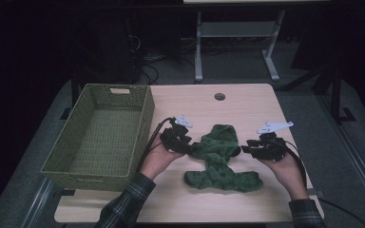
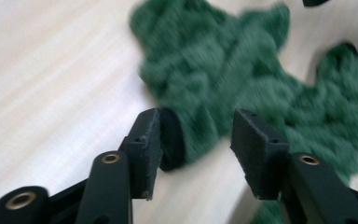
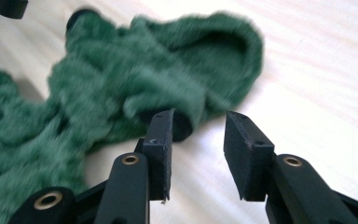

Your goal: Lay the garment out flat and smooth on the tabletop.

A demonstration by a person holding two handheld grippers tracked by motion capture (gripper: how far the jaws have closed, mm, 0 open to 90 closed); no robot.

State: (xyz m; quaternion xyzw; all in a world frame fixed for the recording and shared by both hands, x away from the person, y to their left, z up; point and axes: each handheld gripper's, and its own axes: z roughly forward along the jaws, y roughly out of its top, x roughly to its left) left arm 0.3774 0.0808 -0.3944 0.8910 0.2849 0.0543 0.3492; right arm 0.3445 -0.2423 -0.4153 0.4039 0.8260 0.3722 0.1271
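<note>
The cloth [image 1: 221,159] lies on the table [image 1: 247,102] between the left claw [image 1: 186,146] and right claw [image 1: 245,148]; the basket [image 1: 71,164] stands left of the left claw.

Green fuzzy garment [image 2: 242,79] motion-blurred in both gripper views, cut off by frame edges there. Dark cuff [image 3: 179,123] partly hidden behind a right gripper [image 3: 196,140] jaw. Counter [image 1: 247,102] near edge cropped in high view.

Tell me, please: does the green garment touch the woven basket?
Apart. The high view shows a strip of bare table between the green garment and the woven basket, with the left gripper and its hand in that strip.
</note>
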